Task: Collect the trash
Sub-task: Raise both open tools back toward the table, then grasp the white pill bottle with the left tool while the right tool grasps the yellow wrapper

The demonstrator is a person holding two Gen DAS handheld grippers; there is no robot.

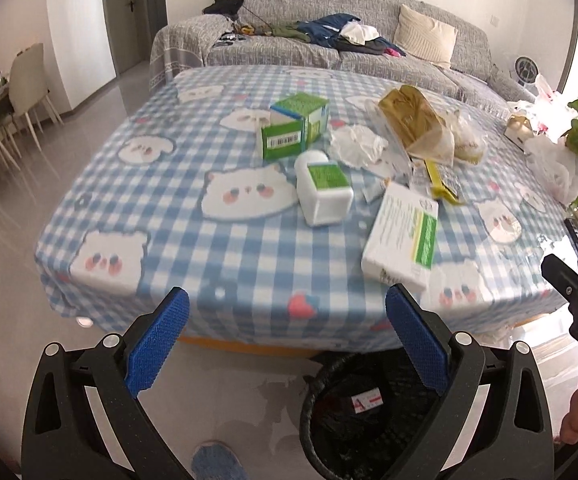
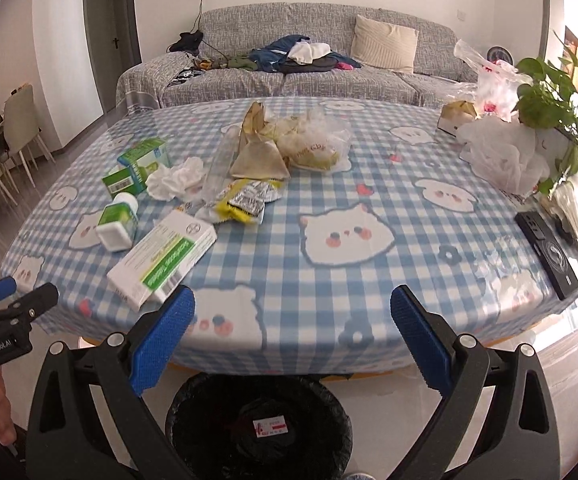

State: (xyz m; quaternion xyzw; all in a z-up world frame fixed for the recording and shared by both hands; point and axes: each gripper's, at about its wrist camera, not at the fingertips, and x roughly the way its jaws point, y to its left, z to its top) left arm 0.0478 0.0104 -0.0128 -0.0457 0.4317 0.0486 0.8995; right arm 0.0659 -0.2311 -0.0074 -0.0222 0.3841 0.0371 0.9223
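Trash lies on the blue checked table (image 1: 177, 216) (image 2: 369, 280): a white and green flat box (image 1: 403, 234) (image 2: 163, 258), a white bottle with green label (image 1: 323, 188) (image 2: 119, 222), a green carton (image 1: 293, 126) (image 2: 139, 164), crumpled tissue (image 1: 359, 146) (image 2: 175, 178), yellow wrappers (image 2: 245, 200) and brown paper bags (image 1: 417, 124) (image 2: 261, 152). A black-lined trash bin (image 1: 369, 412) (image 2: 257, 424) stands on the floor below the table's near edge. My left gripper (image 1: 287, 340) and my right gripper (image 2: 293, 336) are both open and empty, above the bin, short of the table.
A black phone (image 2: 549, 252) lies at the table's right edge by a potted plant (image 2: 557, 104) and white plastic bags (image 2: 501, 156). A grey sofa (image 2: 289, 64) stands behind the table. Dining chairs (image 1: 17, 92) stand far left.
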